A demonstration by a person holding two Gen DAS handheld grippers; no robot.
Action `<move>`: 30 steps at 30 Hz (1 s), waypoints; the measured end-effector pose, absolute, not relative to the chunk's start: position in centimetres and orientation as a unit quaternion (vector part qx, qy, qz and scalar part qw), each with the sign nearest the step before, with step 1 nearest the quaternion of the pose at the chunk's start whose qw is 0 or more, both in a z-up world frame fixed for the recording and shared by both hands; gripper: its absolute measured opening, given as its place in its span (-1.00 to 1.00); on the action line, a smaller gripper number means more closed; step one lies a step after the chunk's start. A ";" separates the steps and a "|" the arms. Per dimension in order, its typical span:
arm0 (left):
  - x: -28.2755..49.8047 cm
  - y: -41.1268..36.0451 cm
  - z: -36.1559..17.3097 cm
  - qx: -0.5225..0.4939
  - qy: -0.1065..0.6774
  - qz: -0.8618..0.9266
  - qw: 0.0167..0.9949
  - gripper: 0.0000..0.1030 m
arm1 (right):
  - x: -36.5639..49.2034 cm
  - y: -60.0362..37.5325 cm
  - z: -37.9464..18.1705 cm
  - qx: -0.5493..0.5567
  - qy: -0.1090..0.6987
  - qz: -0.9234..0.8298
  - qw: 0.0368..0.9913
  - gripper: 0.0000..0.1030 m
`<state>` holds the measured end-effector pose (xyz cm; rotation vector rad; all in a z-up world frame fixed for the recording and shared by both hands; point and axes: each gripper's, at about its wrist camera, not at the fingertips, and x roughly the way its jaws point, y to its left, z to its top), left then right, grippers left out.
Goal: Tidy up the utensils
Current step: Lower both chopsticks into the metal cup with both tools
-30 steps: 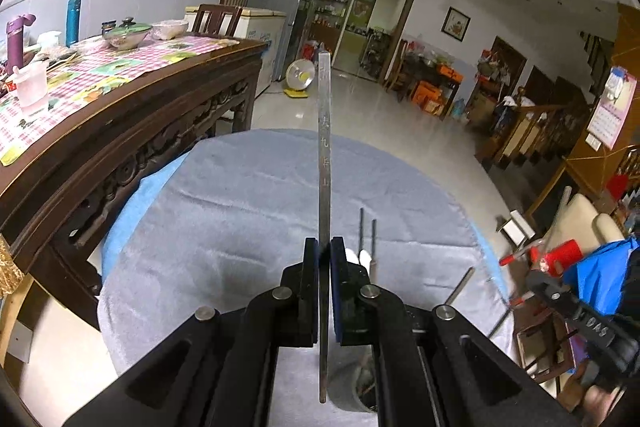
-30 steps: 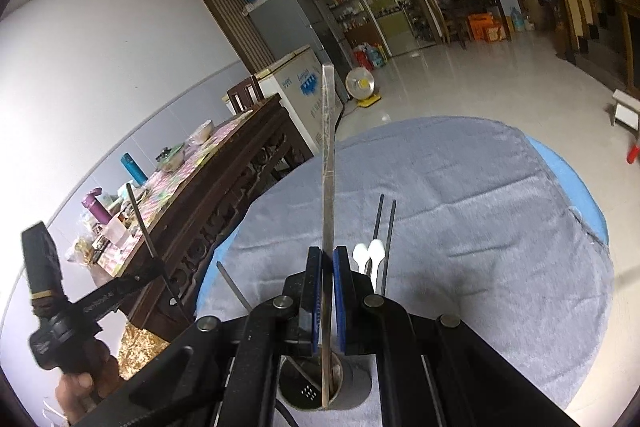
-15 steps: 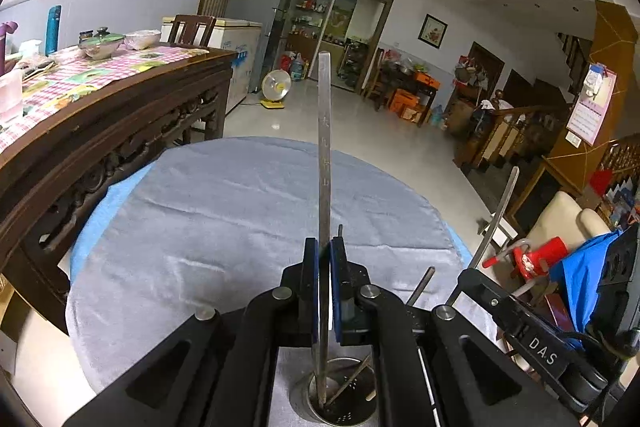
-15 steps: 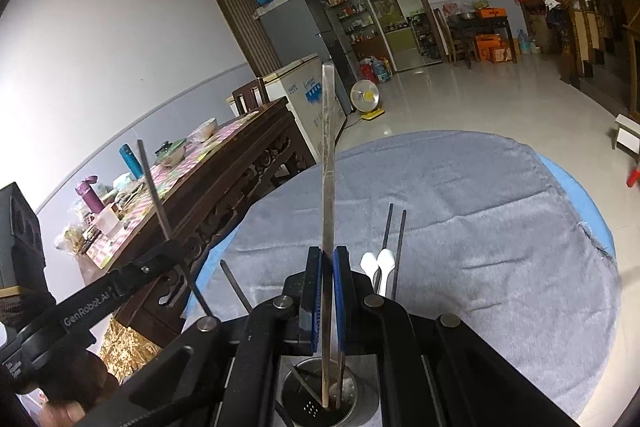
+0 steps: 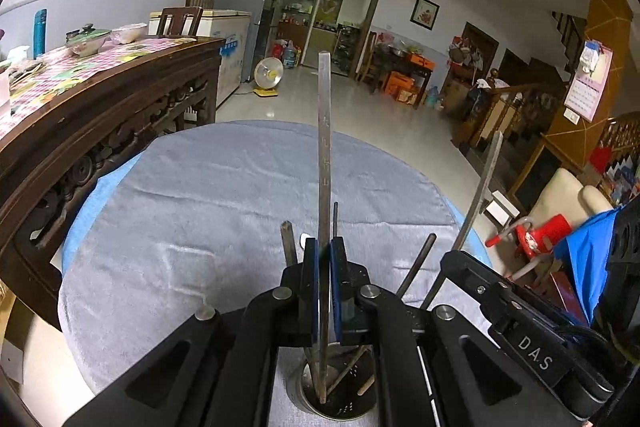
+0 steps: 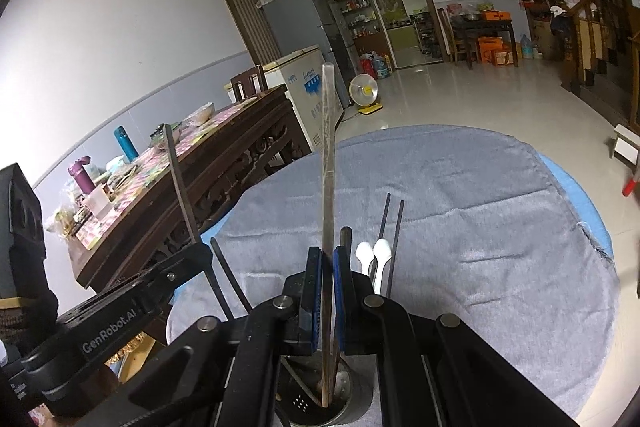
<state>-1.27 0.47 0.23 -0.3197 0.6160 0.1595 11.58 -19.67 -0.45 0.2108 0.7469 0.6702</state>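
We hold one metal chopstick (image 5: 323,163) in each closed gripper, left gripper (image 5: 323,267) and right gripper (image 6: 327,267), fingers pinched tight, tips inside the steel holder (image 6: 320,405) at the desk's (image 5: 224,211) near edge, where a crooked release could tip it.

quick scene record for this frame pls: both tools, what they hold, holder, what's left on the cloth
left tool: shut on left chopstick, lower end inside holder
right tool: shut on right chopstick, lower end inside holder
holder: metal cup on grey cloth, other sticks leaning in it
left on cloth: two white spoons, two dark chopsticks, beyond the holder
background: wooden table
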 end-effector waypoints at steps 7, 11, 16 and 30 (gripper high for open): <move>-1.2 -0.1 -0.2 -0.140 0.305 0.079 0.939 -0.89 | 11.2 -19.6 -0.8 0.093 0.359 0.318 0.872 -0.87; -1.2 -0.4 -0.6 -0.135 0.310 0.077 0.938 -0.89 | 10.8 -19.4 -1.2 0.089 0.363 0.319 0.871 -0.87; -1.4 -1.0 -1.1 -0.127 0.314 0.077 0.938 -0.89 | 10.5 -19.2 -1.8 0.082 0.365 0.319 0.871 -0.87; -1.5 -1.7 -2.1 -0.117 0.325 0.073 0.936 -0.89 | 10.1 -18.9 -2.8 0.071 0.374 0.321 0.867 -0.87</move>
